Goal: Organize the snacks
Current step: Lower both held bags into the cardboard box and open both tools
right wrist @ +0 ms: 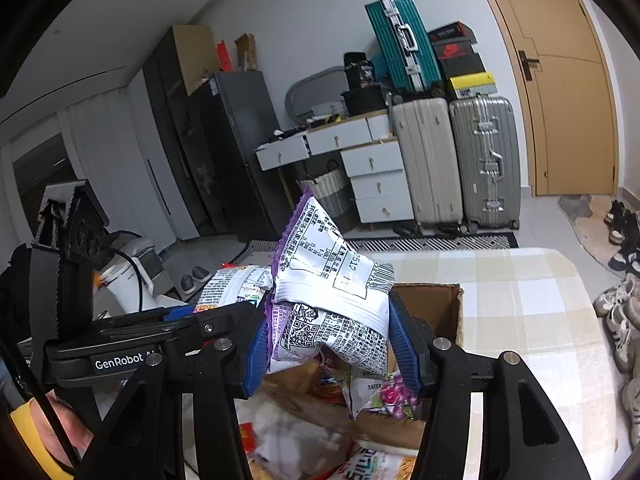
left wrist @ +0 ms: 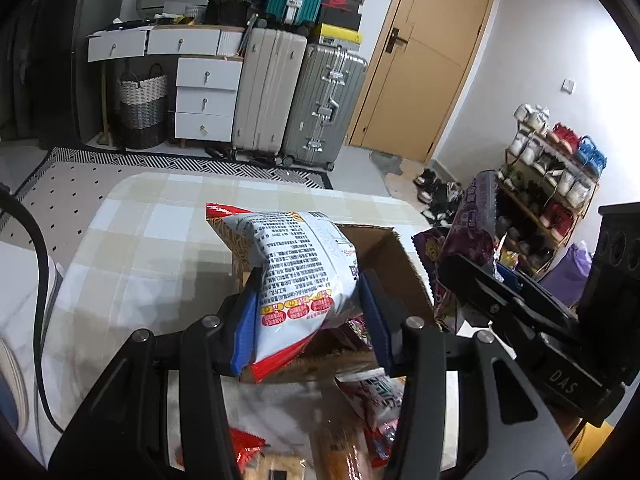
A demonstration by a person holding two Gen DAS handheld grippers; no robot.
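My left gripper (left wrist: 310,312) is shut on a white and red snack bag (left wrist: 296,272) and holds it above the open cardboard box (left wrist: 394,256). My right gripper (right wrist: 326,338) is shut on a purple and white snack bag (right wrist: 328,280), also held over the cardboard box (right wrist: 440,308). In the left wrist view the right gripper (left wrist: 516,300) shows at the right with the purple bag (left wrist: 472,224). In the right wrist view the left gripper (right wrist: 168,328) shows at the left with its bag (right wrist: 232,284). Several snack packs (right wrist: 384,396) lie in the box.
The box stands on a table with a checked cloth (left wrist: 152,232). Loose snack packs (left wrist: 376,400) lie on the near side of the table. Suitcases (left wrist: 304,92), a white drawer unit (left wrist: 204,96) and a shoe rack (left wrist: 552,184) stand beyond the table.
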